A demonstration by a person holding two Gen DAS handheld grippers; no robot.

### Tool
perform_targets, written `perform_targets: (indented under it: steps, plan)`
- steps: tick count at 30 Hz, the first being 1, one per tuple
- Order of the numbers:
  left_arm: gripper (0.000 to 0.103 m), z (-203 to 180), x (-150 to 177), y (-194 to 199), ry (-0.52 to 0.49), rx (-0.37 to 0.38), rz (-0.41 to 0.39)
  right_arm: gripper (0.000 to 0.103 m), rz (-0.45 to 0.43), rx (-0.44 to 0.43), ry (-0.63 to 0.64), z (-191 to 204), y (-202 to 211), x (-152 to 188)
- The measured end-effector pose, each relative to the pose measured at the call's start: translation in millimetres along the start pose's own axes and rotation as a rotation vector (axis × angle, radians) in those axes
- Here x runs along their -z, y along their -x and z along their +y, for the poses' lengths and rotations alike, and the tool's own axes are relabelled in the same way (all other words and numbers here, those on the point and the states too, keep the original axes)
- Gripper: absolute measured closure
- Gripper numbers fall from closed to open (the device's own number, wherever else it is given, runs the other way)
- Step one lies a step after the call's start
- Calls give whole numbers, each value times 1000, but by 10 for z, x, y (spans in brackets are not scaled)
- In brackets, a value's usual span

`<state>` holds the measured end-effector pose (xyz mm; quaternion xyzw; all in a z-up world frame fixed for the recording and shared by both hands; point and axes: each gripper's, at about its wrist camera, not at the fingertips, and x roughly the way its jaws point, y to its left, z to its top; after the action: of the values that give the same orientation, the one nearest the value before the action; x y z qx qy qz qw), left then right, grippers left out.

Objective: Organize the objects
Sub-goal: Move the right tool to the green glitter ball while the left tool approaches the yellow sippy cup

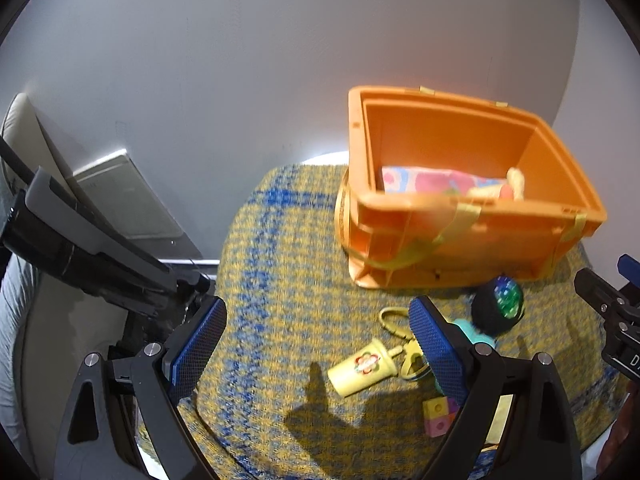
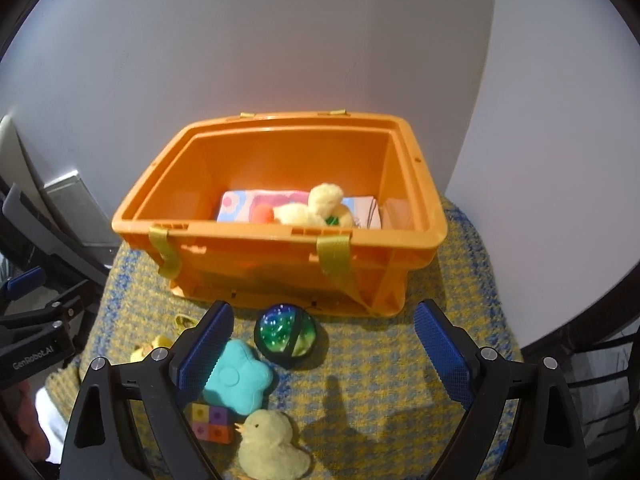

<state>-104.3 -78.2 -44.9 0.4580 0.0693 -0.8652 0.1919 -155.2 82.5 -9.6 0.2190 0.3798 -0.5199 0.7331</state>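
Observation:
An orange bin (image 2: 280, 256) (image 1: 472, 236) stands at the back of the cloth-covered table and holds a patterned cloth book (image 2: 248, 204) and a plush duck (image 2: 316, 208). In front of it lie a dark glitter ball (image 2: 286, 334) (image 1: 498, 306), a teal plush flower (image 2: 238, 378), a colour cube (image 2: 210, 422) (image 1: 440, 414), a yellow plush chick (image 2: 272, 446) and a yellow toy cup (image 1: 362, 368). My left gripper (image 1: 316, 354) is open and empty above the cloth. My right gripper (image 2: 324, 350) is open and empty above the toys.
The table has a yellow and blue woven cloth (image 1: 280, 280). A yellow ring clip (image 1: 394, 320) lies by the cup. A grey wall is behind the bin. Dark equipment and a metal panel (image 1: 128, 196) stand at the left. The other gripper's body (image 1: 616, 320) shows at the right edge.

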Motion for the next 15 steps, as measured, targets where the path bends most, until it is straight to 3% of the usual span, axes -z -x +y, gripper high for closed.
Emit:
perform_targets:
  steps: [15]
  plan:
    - [10,-97,485,-542,60,11,110,11,24,-21,9,55,-400,246]
